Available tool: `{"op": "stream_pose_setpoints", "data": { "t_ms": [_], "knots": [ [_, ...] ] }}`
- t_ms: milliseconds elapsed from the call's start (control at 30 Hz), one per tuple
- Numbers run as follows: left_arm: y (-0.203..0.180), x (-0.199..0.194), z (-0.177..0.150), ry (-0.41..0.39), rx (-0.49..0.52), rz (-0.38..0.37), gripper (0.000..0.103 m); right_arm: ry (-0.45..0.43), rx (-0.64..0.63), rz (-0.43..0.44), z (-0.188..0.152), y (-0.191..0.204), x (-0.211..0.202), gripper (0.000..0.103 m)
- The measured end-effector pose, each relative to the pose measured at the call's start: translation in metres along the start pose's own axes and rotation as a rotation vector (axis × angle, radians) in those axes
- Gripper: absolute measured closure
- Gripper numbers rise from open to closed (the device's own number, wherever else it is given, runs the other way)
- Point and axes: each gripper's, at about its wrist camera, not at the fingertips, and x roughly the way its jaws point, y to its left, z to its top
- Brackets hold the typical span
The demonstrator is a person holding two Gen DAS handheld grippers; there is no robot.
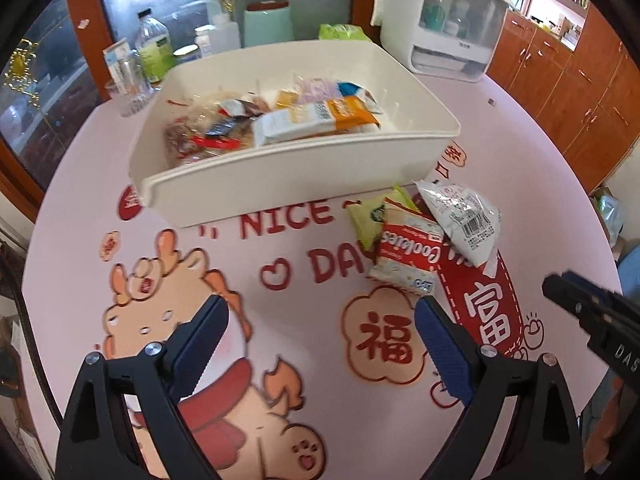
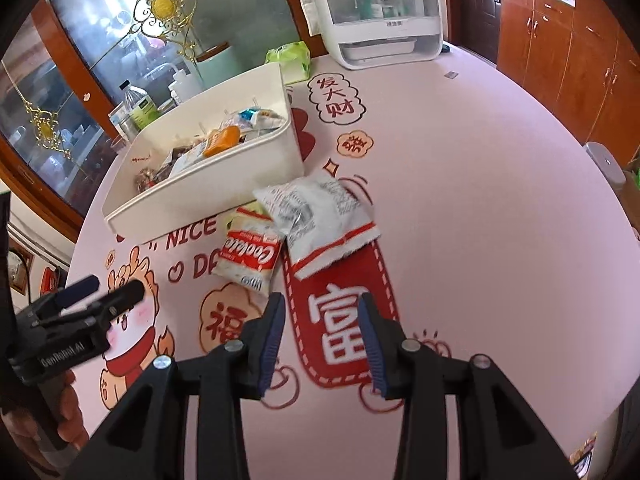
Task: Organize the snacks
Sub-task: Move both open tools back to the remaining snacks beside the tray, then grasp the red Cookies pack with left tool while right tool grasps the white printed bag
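Pink and printed with red lettering and a cartoon dragon, the round worktop [image 1: 520,128] fills both views, with brown wooden cabinets [image 2: 568,36] beyond it on the right and a glass-fronted cupboard with gold ornaments [image 2: 120,32] beyond it on the left; a white countertop appliance with a clear hood [image 2: 380,8] stands at the far edge. Ahead of the left gripper [image 1: 322,322], past the word NICE, sits a cream rectangular plastic bin [image 1: 288,184] holding a heap of wrapped snacks — among them a white-and-orange packet [image 1: 316,120] lying near its front wall. Three packets lie on the worktop just beside the bin's near right corner: a red-and-white packet marked Cookies [image 1: 408,256], a green packet [image 1: 366,218] partly under it, and a white crinkled bag with a barcode and a red-striped end [image 2: 320,220] overlapping the Cookies packet's right side. They lie ahead and to the right of the left jaws; for the right gripper [image 2: 322,314] they lie just ahead, the white bag nearest, apart from the blue pads [image 2: 272,332]. Both sets of jaws stand spread and hold nothing; the left pair is the wider. Each gripper shows at the edge of the other's view, both above the worktop, well apart.
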Motion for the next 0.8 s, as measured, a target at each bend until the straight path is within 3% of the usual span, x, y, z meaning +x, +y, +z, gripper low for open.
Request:
{"op": "stream_pose_setpoints", "data": {
  "t_ms": [200,400,533,667,800],
  "knots": [
    [-0.024,0.034,0.01,0.028,-0.005,-0.015,0.009,-0.013,-0.037,0.022,0.034,-0.008,0.02,0.053],
    [-0.037,0.059,0.015,0.066,-0.03,-0.016,0.009,0.051,-0.189,0.043,0.071,0.005,0.066,0.047],
    [-0.036,0.069,0.017,0.083,-0.052,-0.008,0.009,0.09,-0.292,0.0,0.081,0.01,0.094,0.046],
    [-0.031,0.076,0.021,0.093,-0.082,-0.004,0.009,0.138,-0.352,0.011,0.085,0.012,0.116,0.037],
    [-0.032,0.081,0.028,0.101,-0.095,-0.017,0.009,0.162,-0.325,0.062,0.089,0.007,0.127,0.036]
  ]
}}
